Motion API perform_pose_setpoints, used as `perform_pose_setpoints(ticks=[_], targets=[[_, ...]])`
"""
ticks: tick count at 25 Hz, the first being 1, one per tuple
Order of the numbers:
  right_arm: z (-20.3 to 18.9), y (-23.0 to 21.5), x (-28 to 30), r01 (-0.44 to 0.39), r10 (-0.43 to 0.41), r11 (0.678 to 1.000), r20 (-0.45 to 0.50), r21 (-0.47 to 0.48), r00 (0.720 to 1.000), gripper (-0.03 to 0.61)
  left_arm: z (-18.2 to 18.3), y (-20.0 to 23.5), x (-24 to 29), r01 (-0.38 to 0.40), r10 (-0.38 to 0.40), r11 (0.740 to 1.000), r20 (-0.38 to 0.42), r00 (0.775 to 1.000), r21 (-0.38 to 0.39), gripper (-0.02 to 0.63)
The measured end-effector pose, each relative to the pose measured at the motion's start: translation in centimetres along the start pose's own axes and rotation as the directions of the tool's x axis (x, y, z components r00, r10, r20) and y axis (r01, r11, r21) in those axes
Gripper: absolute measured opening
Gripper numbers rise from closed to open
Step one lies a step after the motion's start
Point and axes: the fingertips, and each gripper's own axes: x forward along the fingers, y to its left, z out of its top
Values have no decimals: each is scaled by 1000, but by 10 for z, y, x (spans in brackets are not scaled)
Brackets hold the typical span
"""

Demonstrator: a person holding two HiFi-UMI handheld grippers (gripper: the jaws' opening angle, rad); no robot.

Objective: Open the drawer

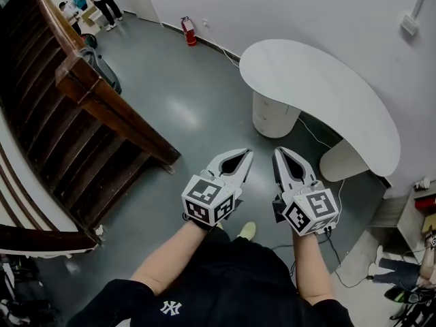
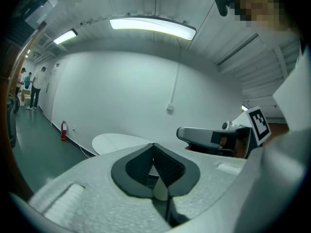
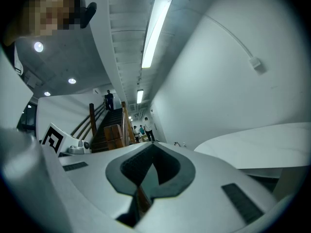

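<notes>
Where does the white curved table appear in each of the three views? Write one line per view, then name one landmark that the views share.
Head view: the white curved table fills the upper right, against the wall.
Left gripper view: left of centre, low, a thin pale oval.
Right gripper view: right side, lower half, running off the edge.
Shared landmark: the wall box with its cable, on the wall above the table.

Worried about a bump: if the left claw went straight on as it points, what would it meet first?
Probably the white curved tabletop beyond the shut left claw; depth is unclear, so it might pass above it to the white wall.
</notes>
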Motion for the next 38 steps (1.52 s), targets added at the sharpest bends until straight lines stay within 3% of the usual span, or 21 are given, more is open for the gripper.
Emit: perform_pose_setpoints(ticks=[15, 28, 38], targets=[[4, -59, 19, 63, -63, 998, -3, 20, 998, 15, -11, 16, 61, 24, -24, 1000, -40, 999, 13, 8], [2, -133, 139, 109, -109, 994, -31, -1, 994, 15, -13, 118, 166, 64, -62, 997, -61, 996, 38, 9], [-30, -206, 228, 161, -161, 987, -46, 6, 986, 15, -55, 200, 259, 90, -84, 992, -80, 993, 84, 9]])
